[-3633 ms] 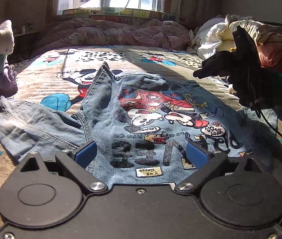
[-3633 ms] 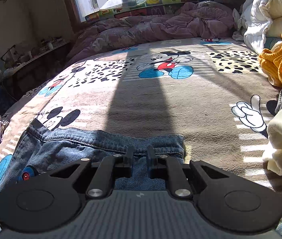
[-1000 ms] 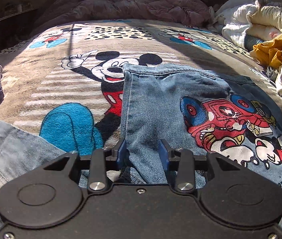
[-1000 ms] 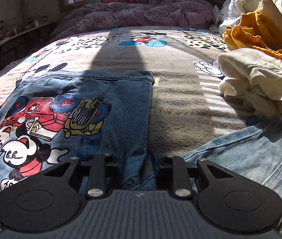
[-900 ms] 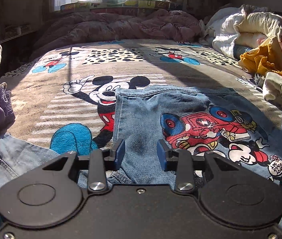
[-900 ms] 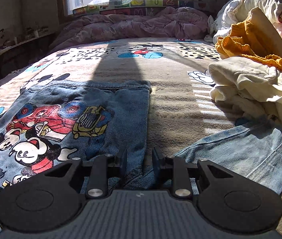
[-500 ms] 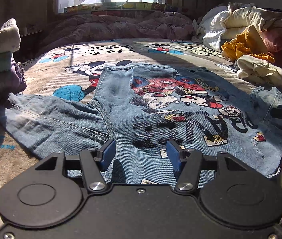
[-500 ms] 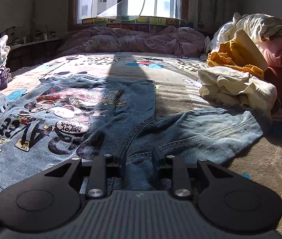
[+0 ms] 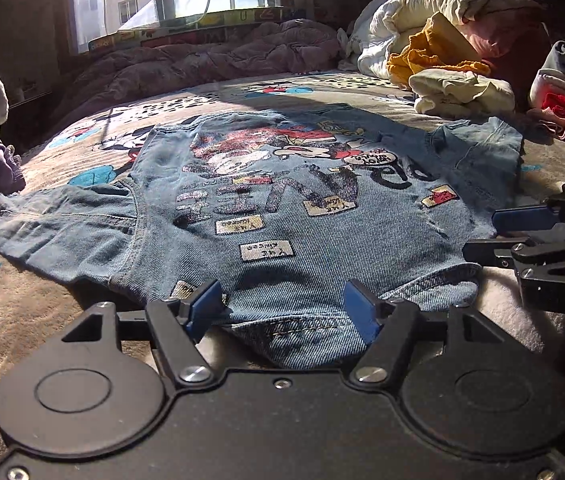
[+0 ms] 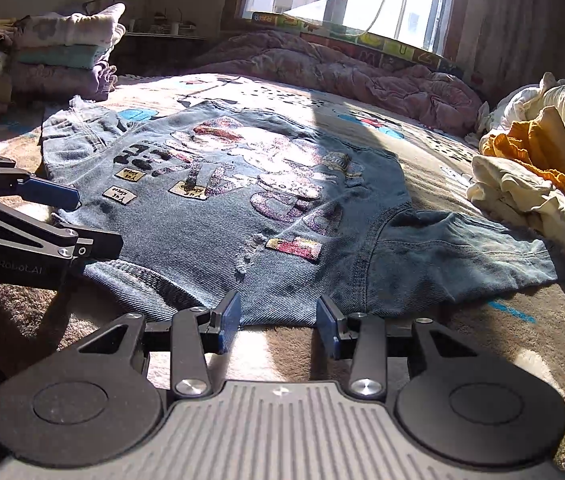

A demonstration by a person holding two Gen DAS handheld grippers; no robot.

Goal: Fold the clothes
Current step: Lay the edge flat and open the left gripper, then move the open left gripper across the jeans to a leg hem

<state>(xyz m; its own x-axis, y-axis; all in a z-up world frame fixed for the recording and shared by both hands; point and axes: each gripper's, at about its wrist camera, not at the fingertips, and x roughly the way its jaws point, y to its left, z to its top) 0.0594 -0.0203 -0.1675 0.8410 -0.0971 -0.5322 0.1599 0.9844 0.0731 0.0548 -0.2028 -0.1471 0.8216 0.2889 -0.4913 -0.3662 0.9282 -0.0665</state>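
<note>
Left wrist view: denim jacket (image 9: 302, 216) lies spread flat, printed back up, on the cartoon bedspread (image 9: 94, 148), collar end at the near edge of the bed, sleeves out to both sides. Left gripper (image 9: 282, 306) sits at the near hem/collar fold; its jaws have just been opening, cloth bulges up between the blue pads but the pads do not press it, so it has let go. Right gripper (image 10: 278, 318) in its own view: jaws just been opening too, standing apart, only bedspread between them, jacket edge just beyond the tips. Each gripper shows in the other's view, near the jacket's near corners.

Step in hand, judged: jacket has been laid out, both claws released, next is the first fold. Likely sleeves in first.

How to do it well:
- Left sleeve (image 9: 62, 228) is flat toward the left edge of the bed; right sleeve (image 10: 462, 256) has a wrinkle near the shoulder seam. Pinch each at the cuff, not mid-sleeve, so the whole length follows.
- Close fully on the cloth before lifting; denim is thick and stiff, a shallow bite may slip.
- Lift low, carry across the print, lay along the back without dragging the body.
- Keep the right sleeve clear of the loose clothes pile (image 10: 530, 184) at the right edge of the bed.
- Folded stack (image 10: 62, 52) at the far left edge looks like the place for it once done.
</note>
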